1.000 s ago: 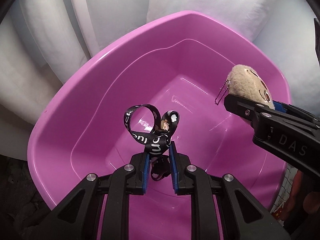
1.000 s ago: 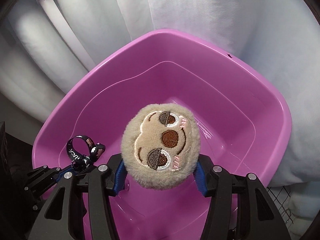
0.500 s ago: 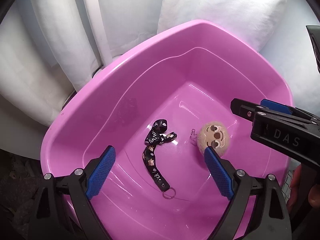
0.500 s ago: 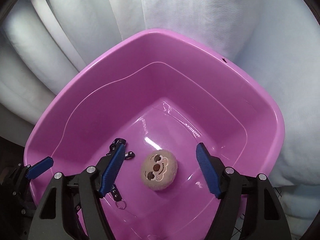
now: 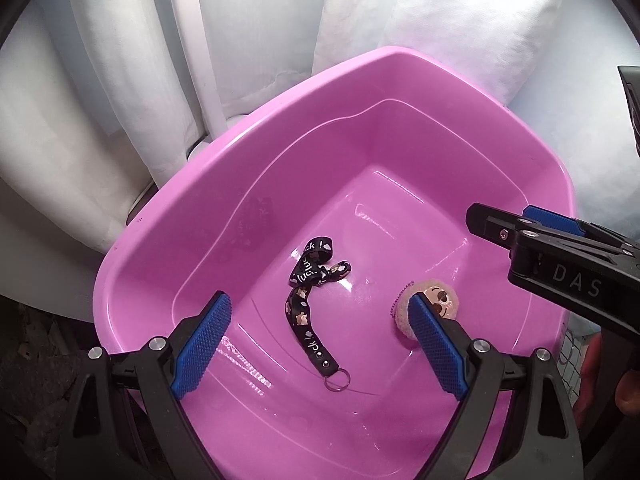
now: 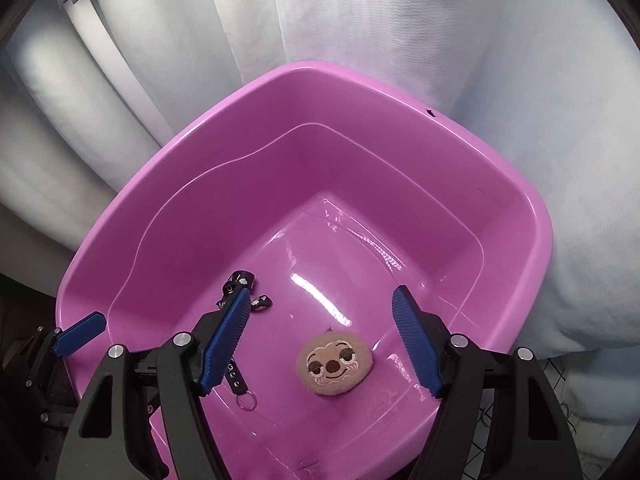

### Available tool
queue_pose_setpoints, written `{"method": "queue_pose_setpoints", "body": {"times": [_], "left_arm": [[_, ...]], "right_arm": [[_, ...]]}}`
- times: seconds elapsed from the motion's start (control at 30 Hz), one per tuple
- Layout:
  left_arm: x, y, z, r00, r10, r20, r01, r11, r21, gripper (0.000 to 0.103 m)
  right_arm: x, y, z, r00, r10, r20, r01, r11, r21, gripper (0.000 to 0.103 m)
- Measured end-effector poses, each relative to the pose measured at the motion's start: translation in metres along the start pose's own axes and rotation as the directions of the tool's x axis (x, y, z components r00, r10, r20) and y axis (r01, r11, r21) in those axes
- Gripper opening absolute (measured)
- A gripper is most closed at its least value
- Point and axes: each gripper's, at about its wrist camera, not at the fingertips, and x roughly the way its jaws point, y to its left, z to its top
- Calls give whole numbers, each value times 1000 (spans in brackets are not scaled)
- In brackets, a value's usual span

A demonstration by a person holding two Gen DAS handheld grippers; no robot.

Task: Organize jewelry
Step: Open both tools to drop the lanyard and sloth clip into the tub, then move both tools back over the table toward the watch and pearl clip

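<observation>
Now the pink tub (image 5: 532, 152) holds a black strap (image 5: 305, 309) and a round plush charm (image 6: 335, 362), apart on its floor. Its ring end points toward the camera, its looped end toward the far wall. Both the left tool (image 5: 320, 344) and right tool (image 6: 320, 340) stand wide apart, holding nothing.

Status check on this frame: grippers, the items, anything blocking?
Left gripper open, empty. Right gripper open, empty. Black strap keychain and plush sloth charm lie apart on the floor of the pink basin. Nothing in the way.
</observation>
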Motion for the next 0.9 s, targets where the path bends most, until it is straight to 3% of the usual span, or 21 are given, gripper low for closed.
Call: {"method": "queue_pose_setpoints", "body": {"times": [0.37, 0.63, 0.9], "left_arm": [[-11, 2, -10, 1000, 0, 18, 0, 1000, 24, 88], [-18, 0, -18, 999, -24, 25, 23, 998, 57, 88], [-29, -9, -26, 995, -85, 42, 79, 988, 135, 88]], "right_arm": [[-7, -2, -25, 999, 35, 29, -36, 998, 43, 70], [-39, -3, -49, 991, 58, 117, -66, 995, 72, 70], [-78, -27, -86, 980, 11, 198, -50, 981, 190, 70]]}}
